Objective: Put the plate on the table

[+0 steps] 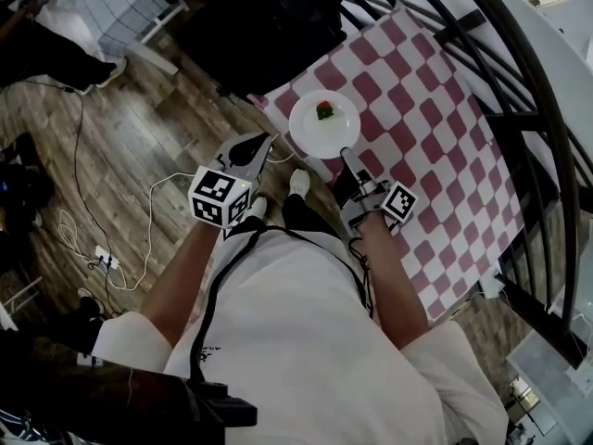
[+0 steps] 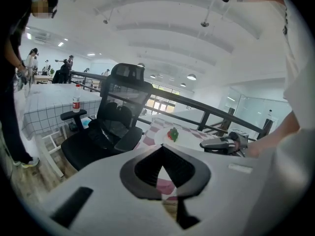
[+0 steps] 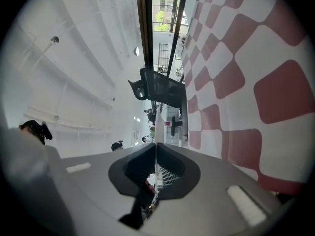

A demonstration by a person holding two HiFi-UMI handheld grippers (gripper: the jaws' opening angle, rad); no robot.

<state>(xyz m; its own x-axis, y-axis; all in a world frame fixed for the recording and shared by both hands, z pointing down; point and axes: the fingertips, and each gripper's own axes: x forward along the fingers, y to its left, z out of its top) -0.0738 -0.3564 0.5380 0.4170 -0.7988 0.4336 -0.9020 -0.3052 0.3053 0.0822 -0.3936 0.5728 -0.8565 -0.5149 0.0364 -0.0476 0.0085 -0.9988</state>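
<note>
Two grippers, each with one marker cube, one plate, one piece of food, one table, one office chair, one railing. Item 1, plate [image 1: 320, 133]: round, white, plain, shallow, its face clean apart from the food; it lies over the near corner of the table [image 1: 445, 128], partly past the cloth's edge, and whether it rests on the cloth or hangs just above it cannot be told. Item 2, food [image 1: 325, 110]: one small red piece with green on top, on the half of the plate farther in over the table. Item 3, right gripper [image 1: 346, 156]: at the table's near edge, jaws nearly together and clamped on the plate's near rim; its own view shows the rim edge-on as a thin white line pinched between the jaws. Item 4, left gripper [image 1: 263, 141]: off the table, just beside the corner and near the plate's left side without touching it; jaws closed tip to tip with nothing between them. Item 5, marker cubes: one on the left gripper [image 1: 220, 196], one on the right [image 1: 400, 201]. Item 6, table: covered by a cloth of red and white checks. Item 7, office chair [image 2: 115, 117]: black, mesh back, standing just beyond the table's corner. Item 8, railing [image 2: 197, 105]: dark bars along the table's far side. Item 9, wooden floor [image 1: 139, 128] beside the table, with one white cable [image 1: 157, 188] trailing across it.
</note>
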